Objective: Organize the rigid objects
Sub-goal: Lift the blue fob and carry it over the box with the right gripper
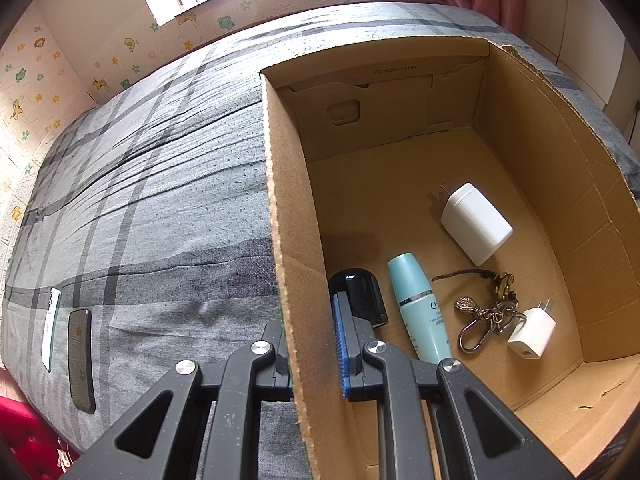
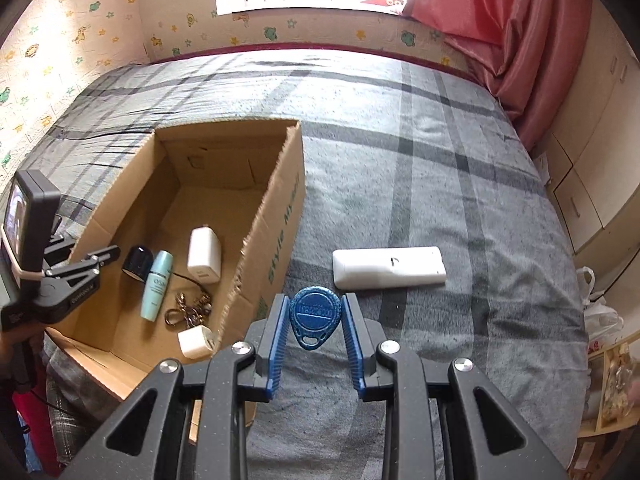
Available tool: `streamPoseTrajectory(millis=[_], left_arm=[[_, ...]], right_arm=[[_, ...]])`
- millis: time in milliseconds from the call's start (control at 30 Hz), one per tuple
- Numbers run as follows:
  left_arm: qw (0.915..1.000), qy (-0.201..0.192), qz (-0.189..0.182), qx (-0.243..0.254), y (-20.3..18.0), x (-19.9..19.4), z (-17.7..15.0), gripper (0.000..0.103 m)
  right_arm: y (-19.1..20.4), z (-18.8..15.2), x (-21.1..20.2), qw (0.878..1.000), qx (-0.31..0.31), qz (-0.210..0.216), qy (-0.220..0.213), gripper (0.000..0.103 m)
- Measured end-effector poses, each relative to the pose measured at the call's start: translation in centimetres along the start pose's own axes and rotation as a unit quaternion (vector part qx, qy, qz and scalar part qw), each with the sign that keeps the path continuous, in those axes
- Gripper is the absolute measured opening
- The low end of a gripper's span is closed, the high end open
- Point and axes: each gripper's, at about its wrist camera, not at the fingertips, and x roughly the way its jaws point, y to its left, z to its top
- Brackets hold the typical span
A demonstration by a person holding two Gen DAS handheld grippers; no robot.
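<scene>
Right wrist view shows our right gripper (image 2: 315,322) clamped on a blue teardrop key fob (image 2: 315,317), a round embossed disc tapering to a slotted tip that points back toward the camera; it sits between the 2 blue ribbed pads (image 2: 279,340), above the grey plaid bedspread (image 2: 440,168). Just beyond the fingertips lies a white remote control (image 2: 390,267), flat on the bedspread. Left of the fingers stands the open cardboard box (image 2: 280,216), its tall near wall between the fob and the box floor. Inside we see a teal bottle (image 2: 156,284), a black cap (image 2: 138,263), 2 white chargers and a keychain (image 2: 192,308). Our left gripper (image 1: 312,344) is closed on the box wall (image 1: 296,280), 1 finger inside, 1 outside. Left of those fingers, 2 phones (image 1: 80,360) lie on the bedspread.
</scene>
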Motion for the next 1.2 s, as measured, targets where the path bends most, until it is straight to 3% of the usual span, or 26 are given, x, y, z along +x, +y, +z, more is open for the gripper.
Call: streamPoseTrajectory(millis=[500, 1200], left_arm=[[1.0000, 0.000, -0.002, -0.001, 0.2, 0.1, -0.1, 0.016], [1.0000, 0.000, -0.005, -0.002, 0.3, 0.4, 0.0, 0.016]], right_arm=[[5.7, 3.2, -0.1, 0.998, -0.045, 0.035, -0.015, 0.028], [13.5, 3.3, 6.0, 0.992, -0.107, 0.055, 0.048, 0.028]])
